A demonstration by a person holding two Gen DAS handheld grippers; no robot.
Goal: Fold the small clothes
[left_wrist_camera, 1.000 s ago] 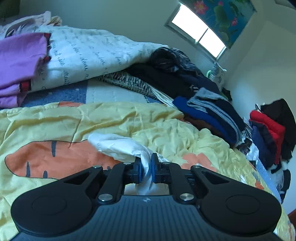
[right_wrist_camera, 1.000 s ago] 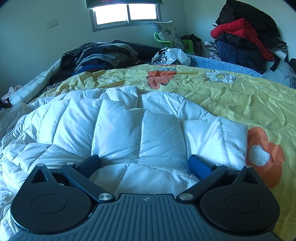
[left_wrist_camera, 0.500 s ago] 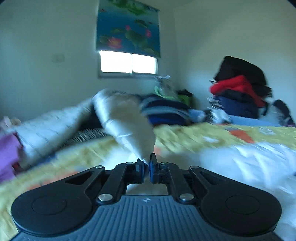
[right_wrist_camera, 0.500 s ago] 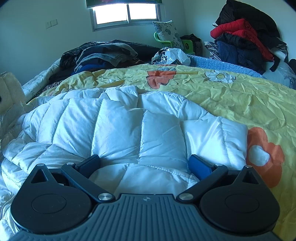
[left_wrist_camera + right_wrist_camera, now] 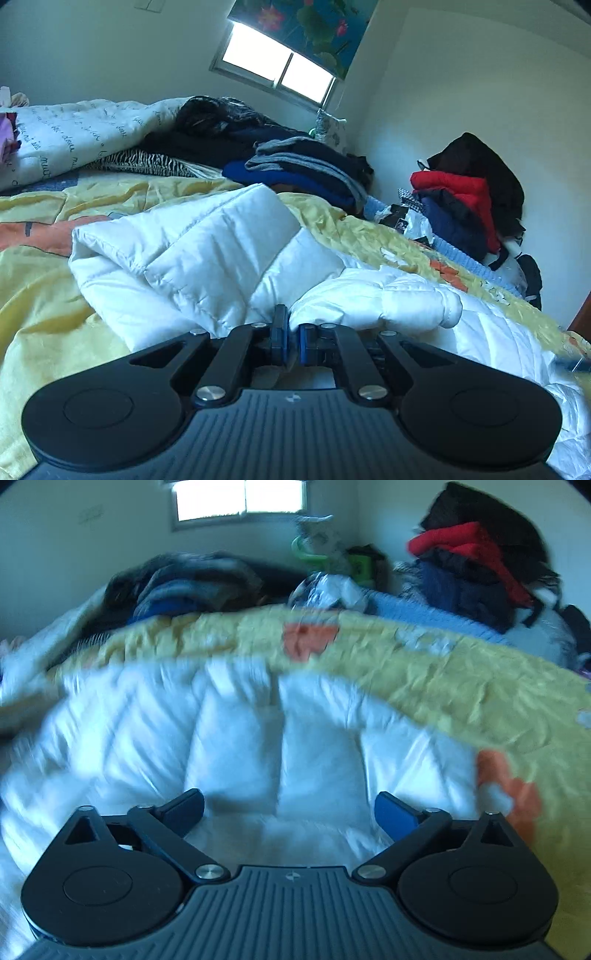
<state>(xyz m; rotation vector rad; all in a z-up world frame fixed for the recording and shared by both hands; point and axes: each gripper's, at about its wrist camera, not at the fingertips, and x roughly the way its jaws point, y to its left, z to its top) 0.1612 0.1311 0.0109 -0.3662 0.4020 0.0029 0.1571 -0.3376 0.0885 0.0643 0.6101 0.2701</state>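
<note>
Left wrist: sleeve [image 5: 207, 236] runs diagonally up-left to down-right.

A bed covered by a yellow quilt [image 5: 48, 314] with orange shapes carries everything. A white puffer jacket [image 5: 221, 251] lies on the quilt at the centre, one part folded over itself. Toward 12 o'clock sits a stack of dark folded clothes [image 5: 295, 170]. At 10 o'clock a white script-printed blanket [image 5: 74, 133] rests beside a zebra-striped cloth [image 5: 147, 164].

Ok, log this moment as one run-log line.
left gripper: shut on white puffer jacket | right gripper: open over jacket | surface: yellow quilt
</note>
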